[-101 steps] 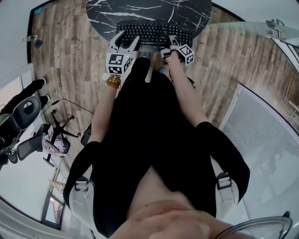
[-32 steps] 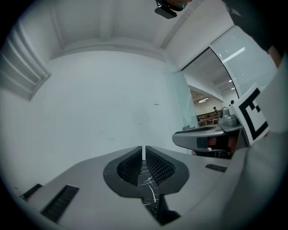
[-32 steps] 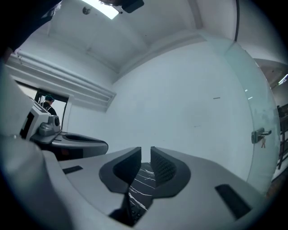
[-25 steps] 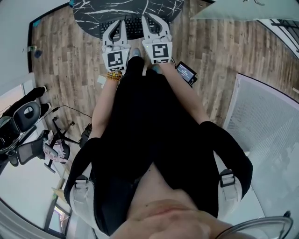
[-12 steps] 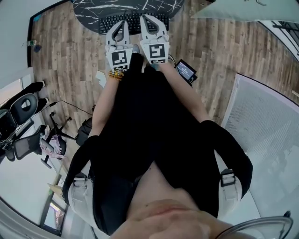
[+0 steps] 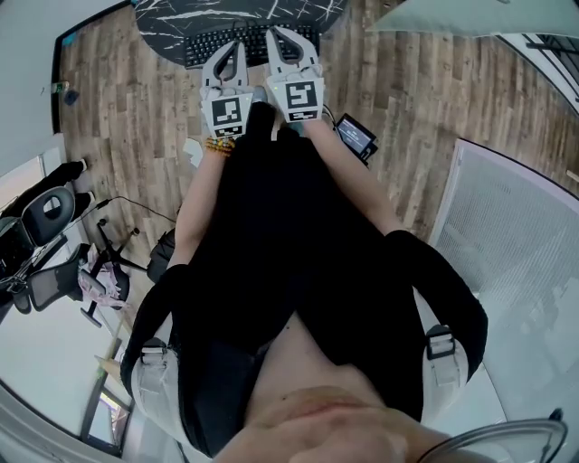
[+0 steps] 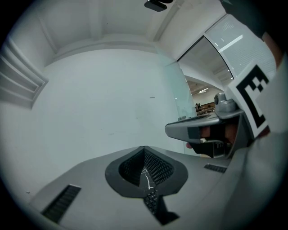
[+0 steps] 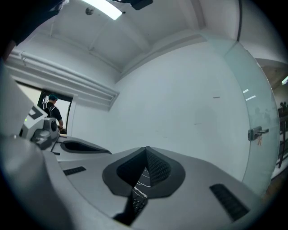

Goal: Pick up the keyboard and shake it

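Up at 12 o'clock in the head view, the black keyboard (image 6: 206, 47) lies on the dark marble table (image 6: 167, 16). The left gripper (image 6: 232, 51) and the right gripper (image 6: 280, 40) sit side by side in front of its middle, both pointing to 12 o'clock. This view cannot show if they touch it. It also shows the wood floor (image 6: 127, 136) and a small dark gadget (image 6: 356, 136) at 2 o'clock.

The left gripper view shows its jaws pressed together with nothing between them. A few keys peek through the slot at 6 o'clock, and the other gripper is at 3 o'clock. The right gripper view shows the same: jaws together, holding nothing, keys and marble below. Only this view shows a person (image 8: 53, 109) far off in a doorway at 9 o'clock.
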### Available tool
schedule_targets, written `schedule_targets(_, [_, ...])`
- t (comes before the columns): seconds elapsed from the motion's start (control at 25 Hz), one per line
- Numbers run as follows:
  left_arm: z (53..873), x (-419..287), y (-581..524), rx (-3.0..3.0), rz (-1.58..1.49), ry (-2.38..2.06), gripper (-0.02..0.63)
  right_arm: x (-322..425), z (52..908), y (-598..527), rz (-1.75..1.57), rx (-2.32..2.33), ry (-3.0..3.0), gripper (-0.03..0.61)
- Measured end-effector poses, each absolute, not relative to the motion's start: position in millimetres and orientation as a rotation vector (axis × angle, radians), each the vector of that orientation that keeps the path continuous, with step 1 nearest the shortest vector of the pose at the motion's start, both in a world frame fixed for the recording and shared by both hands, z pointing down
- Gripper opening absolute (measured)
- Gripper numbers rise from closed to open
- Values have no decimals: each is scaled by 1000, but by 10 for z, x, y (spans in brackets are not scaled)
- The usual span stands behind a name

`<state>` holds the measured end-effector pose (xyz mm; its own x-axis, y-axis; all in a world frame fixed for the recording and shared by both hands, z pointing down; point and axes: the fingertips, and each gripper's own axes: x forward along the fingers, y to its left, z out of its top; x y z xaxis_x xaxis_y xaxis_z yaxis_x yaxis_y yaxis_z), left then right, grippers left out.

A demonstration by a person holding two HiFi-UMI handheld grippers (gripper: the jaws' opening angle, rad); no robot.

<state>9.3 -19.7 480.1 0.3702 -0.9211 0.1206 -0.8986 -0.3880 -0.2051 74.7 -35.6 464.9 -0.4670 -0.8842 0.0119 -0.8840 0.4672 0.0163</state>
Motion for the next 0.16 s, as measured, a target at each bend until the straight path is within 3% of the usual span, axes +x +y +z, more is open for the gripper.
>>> schedule_targets(0.16, [4825,40,-311,-2521,-363,1649,12,767,4609,-594,91,1664,-2670,26])
